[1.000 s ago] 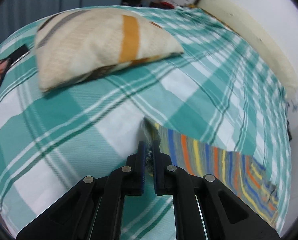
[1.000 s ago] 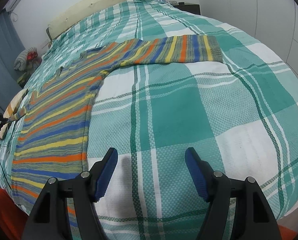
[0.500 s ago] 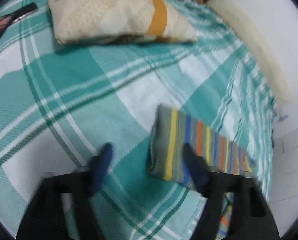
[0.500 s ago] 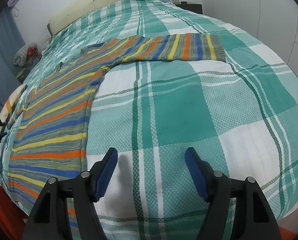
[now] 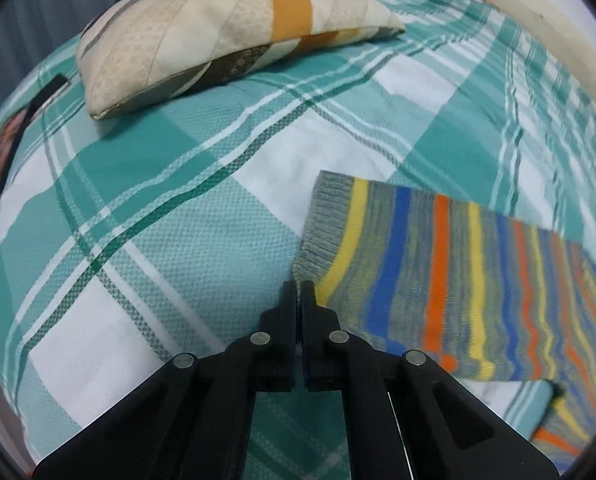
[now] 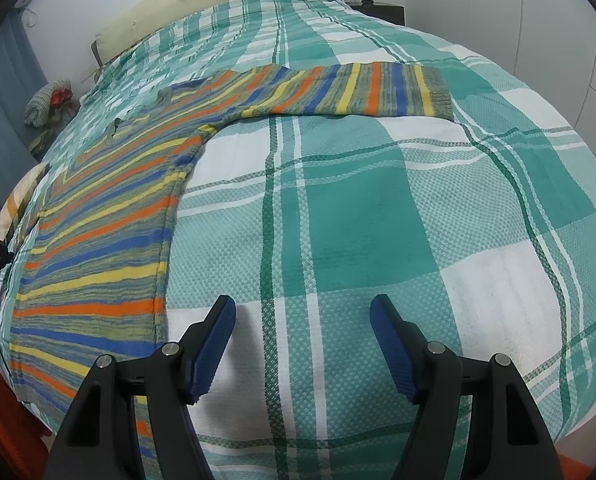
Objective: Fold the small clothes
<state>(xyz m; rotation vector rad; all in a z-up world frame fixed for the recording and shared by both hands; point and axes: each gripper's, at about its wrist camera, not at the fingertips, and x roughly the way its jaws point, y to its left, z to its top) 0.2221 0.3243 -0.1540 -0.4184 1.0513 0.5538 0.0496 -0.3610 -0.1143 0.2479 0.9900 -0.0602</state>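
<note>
Across both views, a wide bed (image 6: 358, 220) under a soft green and white checked cover. Soft and loose, so could bunch up and drag along under anything pulled over it.

On the left half of the right wrist view, the striped sweater (image 6: 97, 248), spread flat on the bed. Far sleeve (image 6: 358, 92) stretched out toward the upper right of that view. Not folded yet. Could go crooked from a pull on one side only, with nothing pinning the other side.

In the upper left of the left wrist view, a cream pillow (image 5: 217, 40), well apart from the sweater. Could get in the way only with a big swing up that way.

On the right side of the left wrist view, the near sleeve (image 5: 438, 280), lying flat. Long and floppy, so could twist or droop on the way over the body and land in a lump.

At the end of that sleeve, the grey ribbed cuff (image 5: 326, 220). Stretchy, so could pull long instead of lifting.

Right at the lower left corner of the cuff, the left gripper (image 5: 299, 286), clenched tight. No way to tell about knit caught between the pads. With only a thread or two caught, or none, could slip free on the lift and leave the near sleeve flat on the bed. Could also pinch the bed cover along with the cuff and haul it up too.

At the bottom of the right wrist view, the right gripper (image 6: 302, 320), released and wide, with nothing between the pads. Hangs over bare cover just beside the sweater's side edge. Holds nothing down, so no help against sliding.
</note>
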